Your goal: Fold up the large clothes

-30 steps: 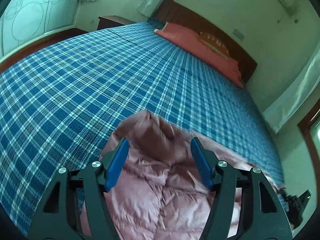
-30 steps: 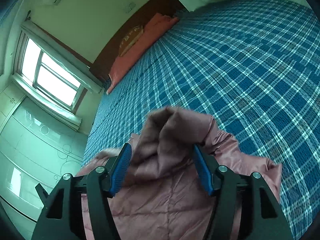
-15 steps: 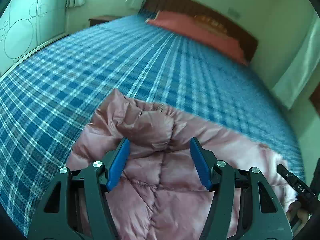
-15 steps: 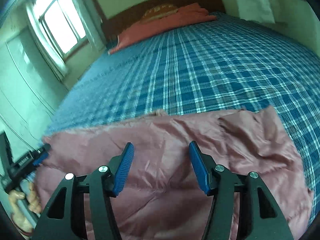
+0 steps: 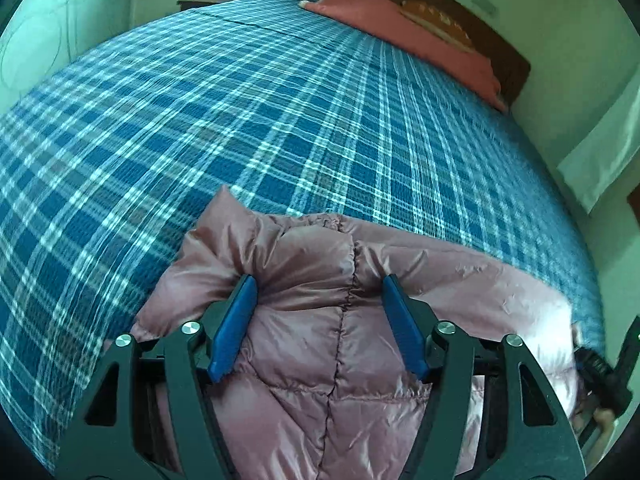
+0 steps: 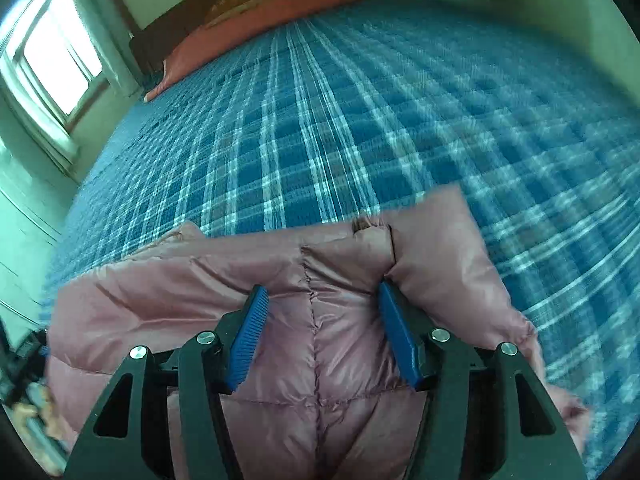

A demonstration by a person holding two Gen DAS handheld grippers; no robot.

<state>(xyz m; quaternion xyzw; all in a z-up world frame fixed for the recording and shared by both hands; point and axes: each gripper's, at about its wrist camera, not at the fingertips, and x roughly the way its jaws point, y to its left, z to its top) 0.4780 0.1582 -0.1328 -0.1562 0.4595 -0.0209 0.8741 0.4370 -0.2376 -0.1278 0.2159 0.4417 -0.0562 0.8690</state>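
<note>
A pink quilted down jacket [image 5: 320,320] lies near the front edge of a bed with a blue plaid cover [image 5: 280,100]. My left gripper [image 5: 318,292] stands with its jaws wide apart over a puffy fold at the jacket's left end, with jacket cloth bulging between the blue pads [image 5: 234,328]. In the right wrist view the same jacket [image 6: 312,320] spreads leftward. My right gripper [image 6: 320,300] also stands wide apart over the jacket's right end. Neither gripper pinches the cloth.
Red pillows [image 5: 400,28] and a dark wooden headboard [image 5: 500,44] are at the far end of the bed. A window [image 6: 52,60] and a pale wardrobe are on the left side. The other gripper [image 5: 608,372] shows at the jacket's far right edge.
The jacket, held up bunched a second ago, now lies spread flat across the bed. Both grippers have come down low over its two ends. The right view is blurred from motion.
</note>
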